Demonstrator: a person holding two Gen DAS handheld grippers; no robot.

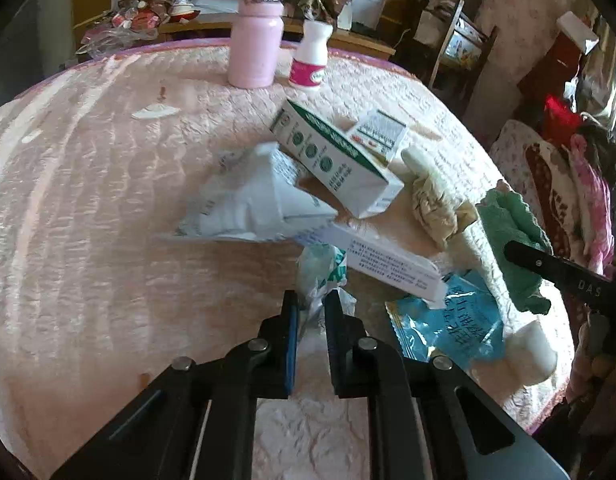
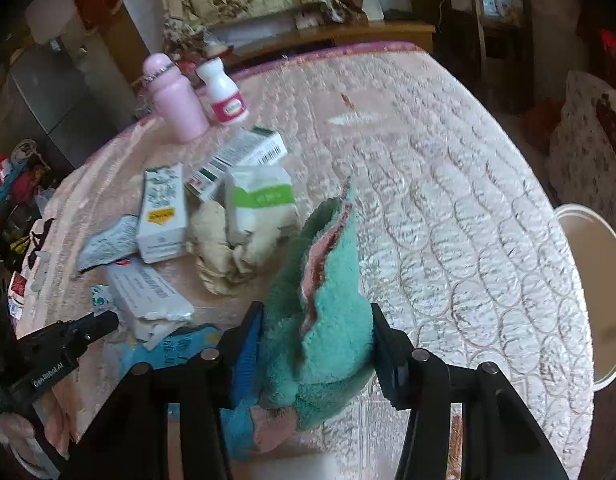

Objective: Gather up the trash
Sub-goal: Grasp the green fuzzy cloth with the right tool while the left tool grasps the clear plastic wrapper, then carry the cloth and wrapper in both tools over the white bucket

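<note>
Pink quilted table holds crumpled wrapper, pinched by left tool.

The bottle is pink, the cloth teal with pink. The quilted tablecloth is pale pink; the packet blue.

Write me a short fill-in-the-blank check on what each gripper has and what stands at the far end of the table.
1. The left gripper is shut on a crumpled plastic ____.
2. The right gripper has its fingers closed on a green ____.
3. Beside the white bottle at the far edge of the table stands a taller ____ bottle.
4. The blue packet lies partly under a white ____.

Missing words: wrapper; cloth; pink; box
</note>
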